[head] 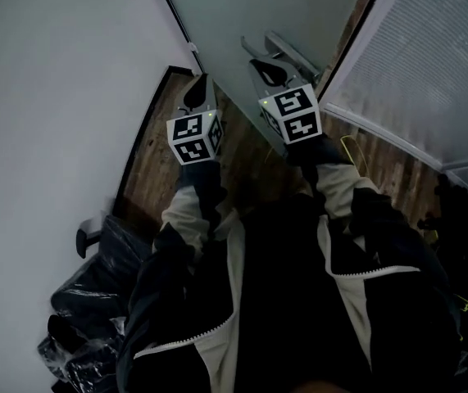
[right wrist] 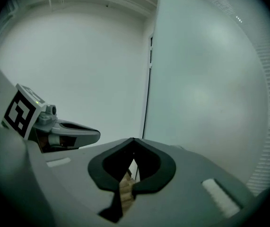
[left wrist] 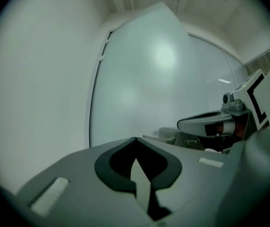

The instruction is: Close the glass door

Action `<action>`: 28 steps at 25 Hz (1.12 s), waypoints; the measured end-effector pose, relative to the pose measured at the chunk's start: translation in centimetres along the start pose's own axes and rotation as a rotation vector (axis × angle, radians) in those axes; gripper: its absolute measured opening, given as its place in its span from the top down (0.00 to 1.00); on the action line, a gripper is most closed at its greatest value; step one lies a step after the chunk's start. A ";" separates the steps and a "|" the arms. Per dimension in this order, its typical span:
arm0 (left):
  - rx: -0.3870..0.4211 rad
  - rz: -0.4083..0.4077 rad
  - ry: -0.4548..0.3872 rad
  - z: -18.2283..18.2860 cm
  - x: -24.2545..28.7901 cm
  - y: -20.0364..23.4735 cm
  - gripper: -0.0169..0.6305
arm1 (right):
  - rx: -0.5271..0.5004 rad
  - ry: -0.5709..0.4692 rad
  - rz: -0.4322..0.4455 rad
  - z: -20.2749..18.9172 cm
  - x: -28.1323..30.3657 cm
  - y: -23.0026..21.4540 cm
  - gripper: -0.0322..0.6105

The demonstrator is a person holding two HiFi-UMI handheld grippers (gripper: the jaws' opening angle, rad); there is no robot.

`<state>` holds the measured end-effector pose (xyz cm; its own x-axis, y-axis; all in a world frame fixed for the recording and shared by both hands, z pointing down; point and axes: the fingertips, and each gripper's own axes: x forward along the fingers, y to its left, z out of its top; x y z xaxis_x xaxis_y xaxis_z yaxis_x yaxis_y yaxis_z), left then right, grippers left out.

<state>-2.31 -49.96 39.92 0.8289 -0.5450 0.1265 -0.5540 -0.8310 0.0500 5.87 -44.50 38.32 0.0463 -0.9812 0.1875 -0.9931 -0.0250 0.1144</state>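
Facing the glass door [head: 258,6], left hand-held gripper [left wrist: 135,142] and right hand-held gripper [right wrist: 134,142] stand pressed together, apparently empty.

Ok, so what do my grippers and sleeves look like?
Both the left gripper and right gripper are grey with black-lined fingers, each carrying a cube of black-and-white square markers with a green light. Sleeves are dark with pale panels.
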 end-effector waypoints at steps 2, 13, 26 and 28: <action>-0.003 -0.063 0.004 -0.3 0.6 -1.1 0.97 | 0.000 0.016 -0.064 -0.6 -1.1 -0.9 0.94; -0.005 -0.245 0.017 -1.3 1.6 -5.4 0.97 | -0.486 0.260 -0.231 -2.3 -2.6 -3.9 0.94; 0.016 -0.281 0.038 -1.8 1.2 -6.4 0.96 | -1.107 0.655 -0.164 -8.4 2.8 -5.5 0.53; 0.014 -0.276 0.042 -1.9 1.1 -5.9 0.96 | -1.155 0.663 -0.176 -8.4 3.2 -5.4 0.56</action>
<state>1.73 -45.42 41.69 0.9442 -0.2926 0.1509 -0.3060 -0.9491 0.0743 12.27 -45.90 46.55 0.5324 -0.6963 0.4814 -0.3251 0.3568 0.8758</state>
